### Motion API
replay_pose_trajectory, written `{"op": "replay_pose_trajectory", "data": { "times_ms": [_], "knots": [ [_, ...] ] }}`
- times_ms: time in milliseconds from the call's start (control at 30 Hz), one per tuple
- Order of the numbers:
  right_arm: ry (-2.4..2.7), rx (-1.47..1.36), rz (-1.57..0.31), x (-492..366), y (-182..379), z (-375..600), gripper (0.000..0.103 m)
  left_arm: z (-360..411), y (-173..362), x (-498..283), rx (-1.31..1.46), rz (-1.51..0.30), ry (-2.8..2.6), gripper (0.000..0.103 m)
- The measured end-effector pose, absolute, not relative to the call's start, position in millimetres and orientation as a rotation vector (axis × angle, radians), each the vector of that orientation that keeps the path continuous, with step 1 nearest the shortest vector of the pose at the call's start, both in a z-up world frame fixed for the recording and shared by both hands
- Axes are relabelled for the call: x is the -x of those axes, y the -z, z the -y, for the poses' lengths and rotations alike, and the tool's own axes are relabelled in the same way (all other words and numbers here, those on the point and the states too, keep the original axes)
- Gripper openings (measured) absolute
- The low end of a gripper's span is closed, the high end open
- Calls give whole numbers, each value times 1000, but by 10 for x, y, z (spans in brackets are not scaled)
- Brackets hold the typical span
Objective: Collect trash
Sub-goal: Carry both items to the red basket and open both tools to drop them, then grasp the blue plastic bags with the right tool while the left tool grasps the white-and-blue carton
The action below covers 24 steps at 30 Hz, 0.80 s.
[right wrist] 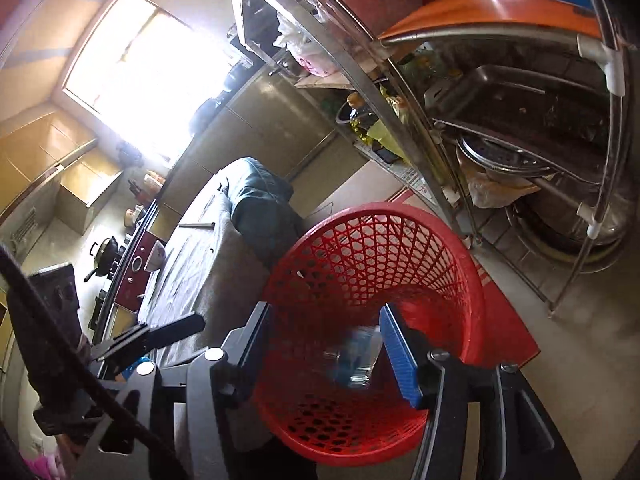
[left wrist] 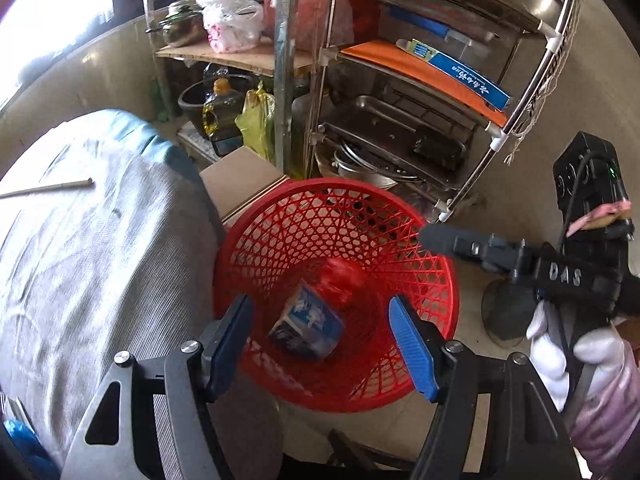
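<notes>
A red mesh basket [left wrist: 360, 216] stands on the floor beside the cloth-covered table. In the left wrist view my left gripper [left wrist: 320, 344] hangs over it, open, and a blue-and-white carton [left wrist: 308, 328] shows between its blue pads without touching them, low inside the basket. A blurred red thing [left wrist: 340, 280] lies just beyond the carton. In the right wrist view my right gripper [right wrist: 328, 350] is open above the basket [right wrist: 400, 248]. A blurred blue and clear piece of trash [right wrist: 356, 356] sits close to its right pad, apart from the left one.
A steel rack [left wrist: 496, 136] holding pans, an orange board and a blue box stands behind the basket. The table with grey cloth [left wrist: 92, 264] and a thin stick [left wrist: 52, 188] is to the left. A cardboard box [left wrist: 240, 180] stands between them. A gloved hand [left wrist: 560, 344] holds the right gripper.
</notes>
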State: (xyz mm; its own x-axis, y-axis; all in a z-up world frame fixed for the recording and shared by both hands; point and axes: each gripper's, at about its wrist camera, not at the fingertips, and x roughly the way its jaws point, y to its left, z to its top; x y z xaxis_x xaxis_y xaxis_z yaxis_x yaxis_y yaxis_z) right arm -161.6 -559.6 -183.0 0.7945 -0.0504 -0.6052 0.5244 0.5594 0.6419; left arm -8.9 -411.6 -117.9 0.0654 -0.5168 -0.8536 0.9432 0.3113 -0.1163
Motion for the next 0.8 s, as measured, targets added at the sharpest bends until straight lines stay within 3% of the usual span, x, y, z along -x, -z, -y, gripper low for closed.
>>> {"op": "replay_pose_trajectory", "data": {
  "times_ms": [367, 800],
  "knots": [
    [283, -868, -605, 1320, 1716, 5302, 59, 3192, 1106, 41, -547, -915, 1025, 71],
    [20, -672, -743, 276, 1449, 4179, 59, 1183, 796, -383, -371, -815, 591, 75]
  ]
}}
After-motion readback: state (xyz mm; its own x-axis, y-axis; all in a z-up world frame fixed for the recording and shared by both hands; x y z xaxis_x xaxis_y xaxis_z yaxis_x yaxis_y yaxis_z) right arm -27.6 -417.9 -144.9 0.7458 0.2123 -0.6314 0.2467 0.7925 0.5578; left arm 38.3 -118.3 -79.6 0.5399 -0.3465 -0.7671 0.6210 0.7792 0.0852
